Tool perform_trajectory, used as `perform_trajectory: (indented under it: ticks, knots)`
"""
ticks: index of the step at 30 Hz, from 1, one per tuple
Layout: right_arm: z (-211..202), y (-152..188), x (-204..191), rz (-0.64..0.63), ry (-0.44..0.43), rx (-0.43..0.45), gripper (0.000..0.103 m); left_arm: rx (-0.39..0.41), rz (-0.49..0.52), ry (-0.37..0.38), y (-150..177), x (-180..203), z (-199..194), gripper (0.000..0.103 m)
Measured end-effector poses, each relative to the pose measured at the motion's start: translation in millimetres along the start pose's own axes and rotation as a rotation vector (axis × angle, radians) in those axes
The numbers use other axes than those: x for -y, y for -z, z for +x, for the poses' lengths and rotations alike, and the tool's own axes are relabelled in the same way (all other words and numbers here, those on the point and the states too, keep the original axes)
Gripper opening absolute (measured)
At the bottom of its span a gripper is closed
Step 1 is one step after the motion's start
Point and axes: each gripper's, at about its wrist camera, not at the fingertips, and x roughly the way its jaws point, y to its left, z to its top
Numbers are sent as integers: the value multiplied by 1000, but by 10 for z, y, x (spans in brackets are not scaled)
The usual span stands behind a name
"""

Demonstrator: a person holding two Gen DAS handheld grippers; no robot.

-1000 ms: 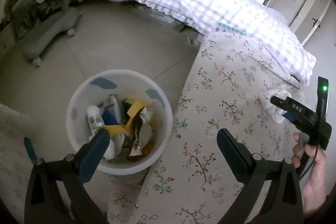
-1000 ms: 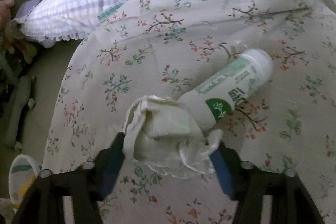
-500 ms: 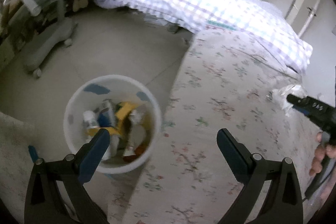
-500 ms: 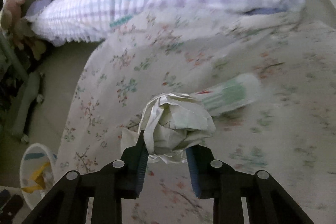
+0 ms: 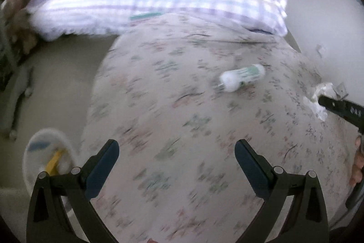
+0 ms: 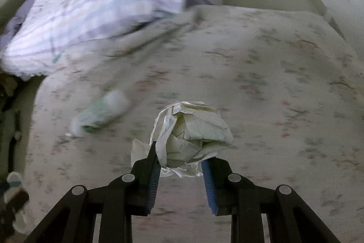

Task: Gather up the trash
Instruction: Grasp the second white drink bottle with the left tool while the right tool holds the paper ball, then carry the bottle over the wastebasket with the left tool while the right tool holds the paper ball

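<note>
Floral bedspread [image 5: 173,106] is filling most of both views, plaid pillow [image 5: 159,1] lying across the top. White trash bin [image 5: 49,152] is sitting on the floor at lower left of the left wrist view, and only as a blurred sliver at the lower left edge of the right wrist view, so it lies left of and below the held load. White-and-green bottle [image 5: 242,78] is lying on its side at center right, long axis running left-right and slightly tilted, ahead and right of the left gripper [image 5: 177,165], whose fingers are spread wide apart, holding nothing, pointing over the bed. Right gripper [image 6: 179,163] is clamping crumpled paper [image 6: 193,131], raised off the bedspread, level, aimed up the bed. Judging by this, the paper needs carrying left to the bin; the left gripper seems nearer the bottle.
</note>
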Motion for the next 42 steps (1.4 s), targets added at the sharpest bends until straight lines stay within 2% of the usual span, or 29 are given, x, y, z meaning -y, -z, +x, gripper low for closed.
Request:
perform_trajectory:
  ticks: [3, 5, 11, 14, 17, 18, 19, 20, 22, 27, 30, 36, 42]
  knots:
    - [10, -9, 221, 7, 10, -8, 31, -33, 28, 35, -213, 217, 251, 102]
    - [42, -33, 357, 14, 13, -16, 31, -25, 69, 38, -334, 363, 368, 100]
    - [143, -34, 610, 65, -28, -59, 31, 8, 260, 63, -671, 825, 756, 82]
    - [142, -45, 646, 69, -36, -58, 31, -1, 311, 86, -765, 964, 949, 73]
    - [159, -52, 695, 76, -44, -63, 31, -12, 361, 97, -803, 1059, 1097, 70]
    - [163, -52, 714, 81, -44, -65, 31, -29, 368, 101, -807, 1073, 1152, 65]
    - [166, -52, 731, 88, -46, -68, 31, -53, 365, 103, -804, 1076, 1208, 60]
    - [169, -51, 746, 94, -49, -72, 31, -73, 358, 104, -797, 1065, 1248, 50]
    - [167, -62, 756, 99, -50, -74, 31, -71, 340, 115, -799, 1032, 1239, 45]
    - [165, -55, 713, 88, -55, -76, 31, -68, 290, 162, -770, 981, 1122, 43]
    - [154, -57, 693, 95, -57, -76, 31, -71, 227, 193, -707, 878, 993, 42]
    - [72, -19, 508, 76, -84, -77, 31, -65, 162, 188, -477, 624, 648, 40]
    - [27, 55, 242, 41, -116, -96, 31, -42, 56, 188, -128, 175, 216, 40]
